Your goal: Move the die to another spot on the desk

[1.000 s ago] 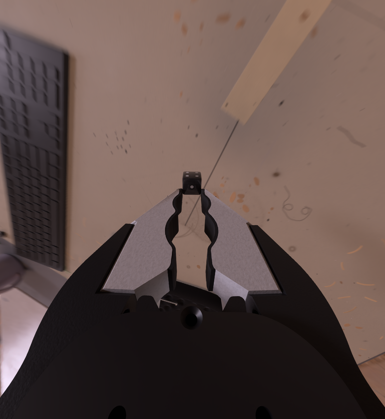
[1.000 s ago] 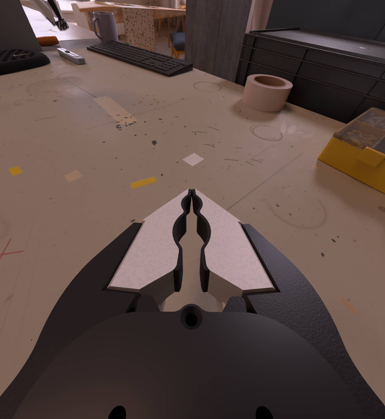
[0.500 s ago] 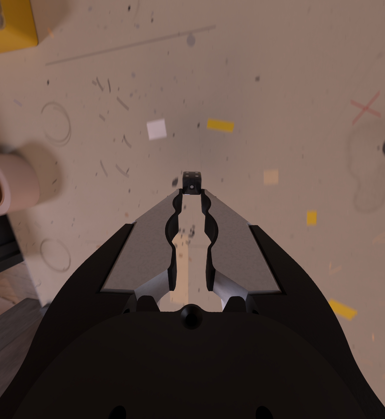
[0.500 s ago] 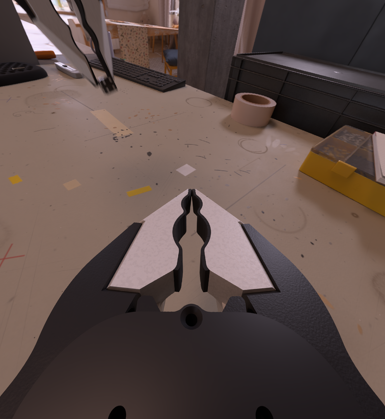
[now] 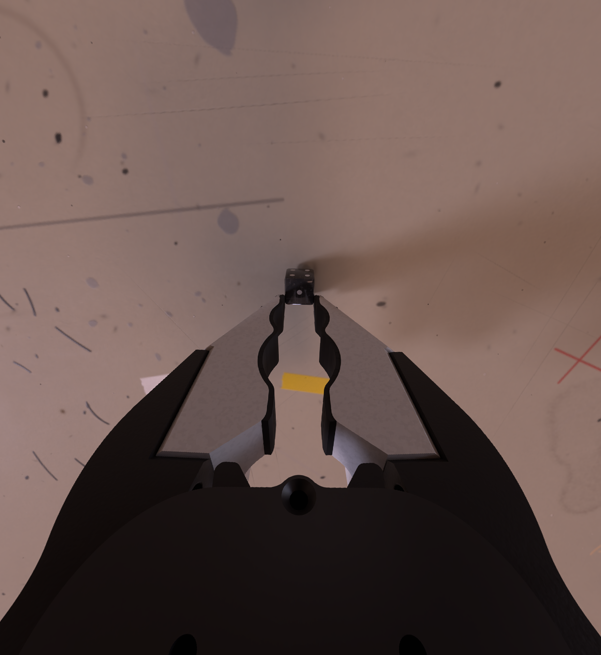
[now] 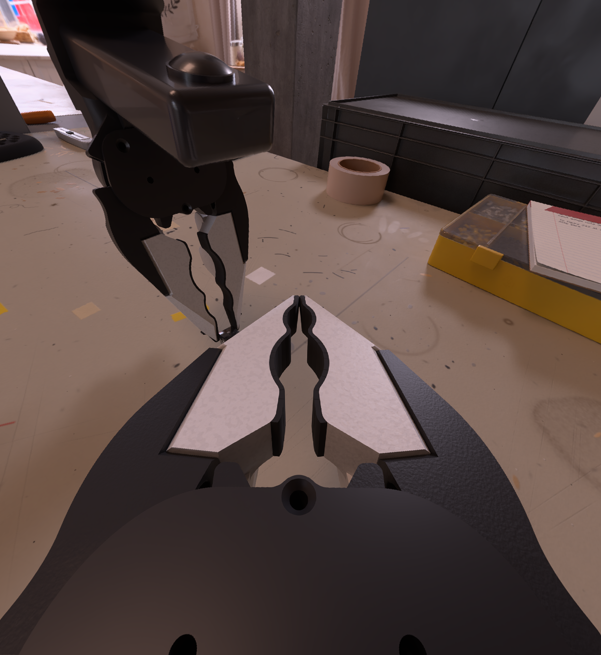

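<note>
The left gripper (image 5: 299, 301) points down at the table (image 5: 398, 141), its fingers (image 5: 242, 372) clamped narrowly on a small black die (image 5: 299, 287) with white pips, held at the very tips right at the table top, though whether it touches cannot be told. A yellow tape patch (image 5: 304, 382) shows between the fingers, and a red cross mark (image 5: 579, 359) lies well off to the side. From the right wrist view, the left gripper (image 6: 226, 333) stands steeply just beside the right gripper (image 6: 299, 299), whose fingers are closed together on nothing. Farther off sit a tape roll (image 6: 358, 180), a yellow box (image 6: 525, 280) with a lined notepad (image 6: 582, 248) on it bearing handwriting too small to read, and a black crate (image 6: 469, 149).
</note>
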### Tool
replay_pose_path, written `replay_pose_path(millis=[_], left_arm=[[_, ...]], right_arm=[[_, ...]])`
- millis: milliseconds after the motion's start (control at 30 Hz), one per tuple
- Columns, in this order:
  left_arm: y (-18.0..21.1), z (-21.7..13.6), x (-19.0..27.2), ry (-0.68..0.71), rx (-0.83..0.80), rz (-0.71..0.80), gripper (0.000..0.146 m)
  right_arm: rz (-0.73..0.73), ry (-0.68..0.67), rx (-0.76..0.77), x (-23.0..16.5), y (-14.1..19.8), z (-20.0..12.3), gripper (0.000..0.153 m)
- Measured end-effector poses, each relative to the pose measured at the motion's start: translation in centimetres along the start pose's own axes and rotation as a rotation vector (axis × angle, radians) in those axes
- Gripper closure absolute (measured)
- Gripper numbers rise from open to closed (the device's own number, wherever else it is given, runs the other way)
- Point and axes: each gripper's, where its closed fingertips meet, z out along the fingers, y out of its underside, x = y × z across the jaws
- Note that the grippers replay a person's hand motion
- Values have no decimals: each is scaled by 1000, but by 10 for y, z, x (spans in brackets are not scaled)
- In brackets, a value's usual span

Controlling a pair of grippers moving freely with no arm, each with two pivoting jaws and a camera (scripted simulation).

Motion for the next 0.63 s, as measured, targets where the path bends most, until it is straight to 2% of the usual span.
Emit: replay_pose_path(millis=[67, 133, 200, 300, 433, 633], left_arm=[[-2, 0, -1, -12, 27, -11, 130], [-5, -4, 0, -27, 74, -31, 108], [-9, -11, 0, -58, 142, -61, 100], [-15, -26, 7, -111, 279, -126, 105], [-14, -42, 19, -227, 429, -243, 126], [10, -43, 39, -326, 455, -543, 127]], right_arm=[[0, -3, -3, 0, 1, 0, 153], [-2, -7, -5, -1, 1, 1, 153], [-6, -10, -6, -2, 1, 1, 153], [-12, -12, -8, -3, 2, 1, 153], [-12, -13, -10, -4, 2, 2, 153], [-14, -13, -25, -5, 5, 4, 153]])
